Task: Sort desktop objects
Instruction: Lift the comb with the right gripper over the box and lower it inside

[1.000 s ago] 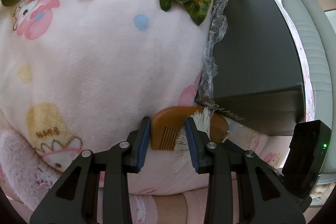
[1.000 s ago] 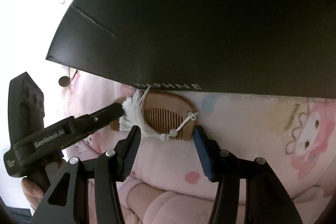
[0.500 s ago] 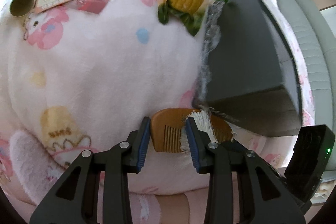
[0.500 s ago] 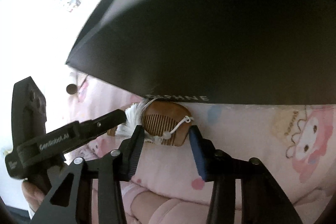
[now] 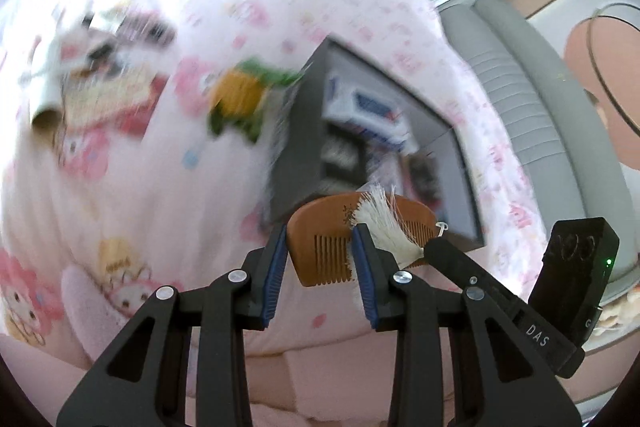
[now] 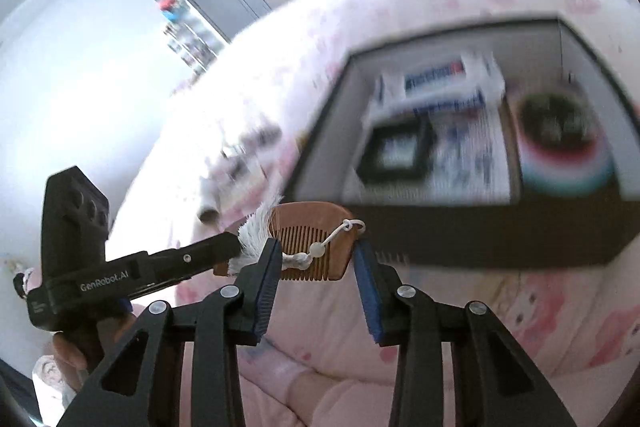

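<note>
Left gripper (image 5: 320, 255): our fingers pinch one end of the comb (image 5: 340, 239); both blue pads touch the wood.
Right gripper (image 6: 316, 259): our fingers close on the other end of the comb (image 6: 316, 243), one pad against the tassel side, the other at the comb's corner.
Comb: wooden, teeth pointing down toward us, held between both grippers above the blanket (image 5: 140, 187), just in front of the near wall of the box (image 6: 480, 231).
Tassel (image 5: 384, 223): white, fanned across the comb's face; in the right view its cord (image 6: 332, 239) and bead hang over the teeth.
Box: black, open at the top, sitting on the blanket; inside we see a blue-and-white carton (image 6: 444, 87), a small dark square item (image 6: 396, 151) and a round striped item (image 6: 560, 147), all blurred.
Corn toy (image 5: 244, 99): yellow with green leaves, on the blanket just left of the box, blurred.
Far left of blanket: a paper tube (image 5: 46, 107) and a printed card (image 5: 104, 99), well apart from the comb; details too blurred to read.
Hand (image 6: 72, 351): grips the left gripper's handle at the lower left of the right view.
</note>
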`<state>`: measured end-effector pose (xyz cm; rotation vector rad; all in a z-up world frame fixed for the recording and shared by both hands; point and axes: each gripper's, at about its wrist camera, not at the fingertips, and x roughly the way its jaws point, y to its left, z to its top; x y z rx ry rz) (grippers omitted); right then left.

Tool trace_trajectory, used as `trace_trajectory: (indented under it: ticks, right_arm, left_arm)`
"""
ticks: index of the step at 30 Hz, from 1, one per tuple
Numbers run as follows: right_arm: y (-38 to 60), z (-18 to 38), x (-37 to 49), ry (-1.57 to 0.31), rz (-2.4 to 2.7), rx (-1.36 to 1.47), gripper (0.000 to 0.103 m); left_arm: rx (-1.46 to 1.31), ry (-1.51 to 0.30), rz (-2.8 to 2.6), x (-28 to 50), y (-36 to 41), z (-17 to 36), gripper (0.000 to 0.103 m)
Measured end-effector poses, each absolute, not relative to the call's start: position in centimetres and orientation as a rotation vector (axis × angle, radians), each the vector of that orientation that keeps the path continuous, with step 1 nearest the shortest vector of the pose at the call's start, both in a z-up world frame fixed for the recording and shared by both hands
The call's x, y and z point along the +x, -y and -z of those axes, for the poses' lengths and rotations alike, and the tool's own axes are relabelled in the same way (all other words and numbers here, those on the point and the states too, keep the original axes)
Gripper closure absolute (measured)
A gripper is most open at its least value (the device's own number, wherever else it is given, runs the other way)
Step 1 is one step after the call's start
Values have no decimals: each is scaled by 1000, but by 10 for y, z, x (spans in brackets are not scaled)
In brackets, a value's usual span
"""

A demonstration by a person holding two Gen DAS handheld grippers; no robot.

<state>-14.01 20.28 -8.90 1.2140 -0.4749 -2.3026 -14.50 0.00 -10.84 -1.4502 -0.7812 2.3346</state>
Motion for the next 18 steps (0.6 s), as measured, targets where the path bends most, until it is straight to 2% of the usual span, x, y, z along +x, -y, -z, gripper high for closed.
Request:
trace_trajectory:
  ticks: [6, 9, 14, 18]
  right_arm:
    - [-232, 61, -178, 459, 2344, 1143, 70]
    - [-254, 53, -186, 419, 2372, 1145, 70]
    - [-268, 75, -210, 392, 2384, 1241, 70]
    - [-275, 94, -220, 439, 2362, 1296, 70]
  left_arm:
    - [-1356, 740, -2339, -204, -11, 69, 71]
    - [-1356, 716, -2326, -219, -29, 70, 71]
    - [-1422, 634, -2331, -241, -59, 85, 71]
    - [-1485, 583, -2319, -252, -69, 96, 69]
